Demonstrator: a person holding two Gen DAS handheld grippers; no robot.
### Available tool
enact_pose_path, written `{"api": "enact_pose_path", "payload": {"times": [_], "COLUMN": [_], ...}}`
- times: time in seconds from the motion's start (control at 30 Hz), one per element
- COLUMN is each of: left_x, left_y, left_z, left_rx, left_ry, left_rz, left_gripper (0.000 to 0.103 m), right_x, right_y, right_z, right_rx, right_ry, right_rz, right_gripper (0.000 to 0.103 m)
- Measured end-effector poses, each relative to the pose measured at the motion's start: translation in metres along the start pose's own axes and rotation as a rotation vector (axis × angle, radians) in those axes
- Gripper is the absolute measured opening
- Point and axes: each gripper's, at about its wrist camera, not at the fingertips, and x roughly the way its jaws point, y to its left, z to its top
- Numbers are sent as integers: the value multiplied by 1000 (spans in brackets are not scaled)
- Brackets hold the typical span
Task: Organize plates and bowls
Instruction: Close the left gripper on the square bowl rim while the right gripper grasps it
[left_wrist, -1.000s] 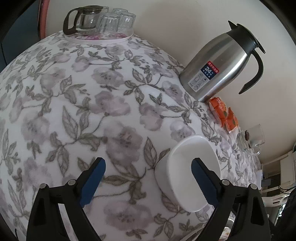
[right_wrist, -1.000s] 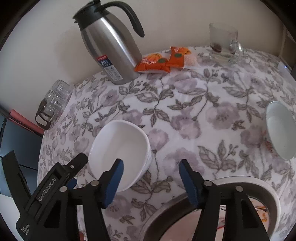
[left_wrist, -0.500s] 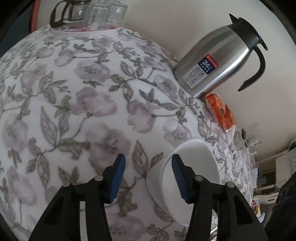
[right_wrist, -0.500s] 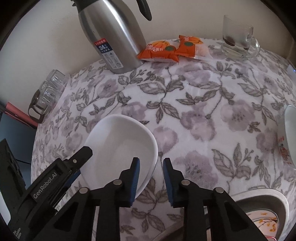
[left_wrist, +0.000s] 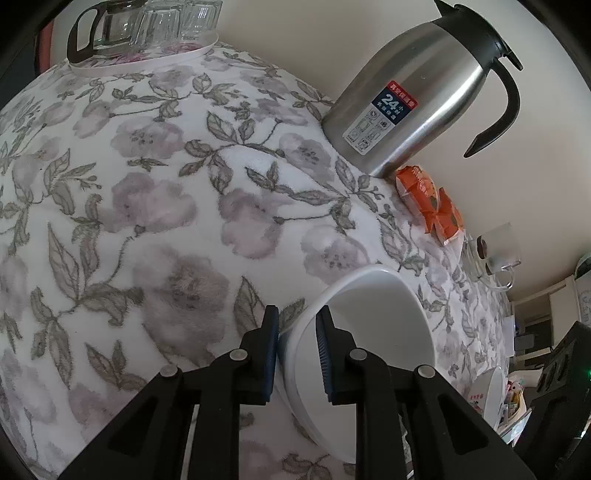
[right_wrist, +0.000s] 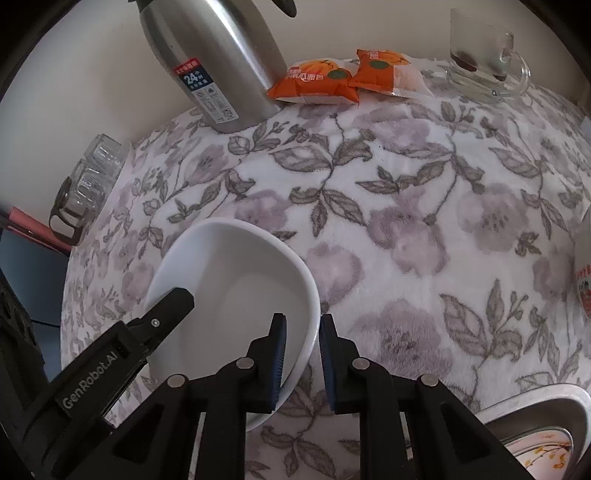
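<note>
- The worktop (right_wrist: 424, 192), under a plush white cloth printed with mauve flowers and grey leaves, spreads ahead of both tools and carries everything.
- A tall brushed-steel vacuum jug with a black handle (left_wrist: 417, 107) stands far ahead near the wall, apparently parked clear of the working area.
- The deep plain white ceramic bowl (right_wrist: 236, 295) sits on the cloth directly under both tools, held from opposite sides, probably so it lifts level.
- The left hand-held gripper (left_wrist: 295, 354) has just been closing; its blue pads now pinch the bowl's near rim, one pad inside, one outside.
- The right hand-held gripper (right_wrist: 301, 358) has likewise just been closing and straddles the opposite rim, pads against the wall.
- A metal-rimmed patterned plate (right_wrist: 535, 435) lies low to the right of the right tool, a likely stacking spot.
- Two orange snack packets (right_wrist: 332, 79) lie far ahead beside the jug.
</note>
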Motion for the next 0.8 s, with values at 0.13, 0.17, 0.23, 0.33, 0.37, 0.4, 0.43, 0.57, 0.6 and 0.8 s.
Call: {"api": "enact_pose_path", "payload": {"times": [0.13,0.17,0.23,0.33,0.37,0.4,0.43,0.57,0.6,0.8], "left_x": [-6,-9,-14,-27,-33,-38,-44,-72,-77,-115], "left_y": [-5,-5,-5,-6,-7,-9,-10,-14,-15,-21], "left_z": [0,0,0,2,2,3,3,1,1,-13], "left_rx": [24,24,23,24,28,30,35,47,44,55], "left_ry": [-4,-5,-10,-26,-36,-45,-56,-101,-110,-165], "left_rz": [19,17,8,-15,-22,-27,-31,-42,-45,-68], "left_gripper": [21,21,21,21,21,21,21,21,21,21], "right_x": [-3,-5,-10,-23,-29,-35,-39,-62,-67,-98], "right_y": [1,1,3,8,10,12,13,20,22,28], "right_z": [-3,-4,-4,-6,-6,-6,-6,-9,-9,-24], "right_rx": [0,0,-5,-19,-24,-28,-31,-47,-50,-72], "right_ry": [3,1,-6,-27,-36,-47,-55,-85,-90,-122], "right_rz": [2,3,2,8,10,13,16,39,43,57], "right_gripper": [19,19,19,19,19,19,19,19,19,19]}}
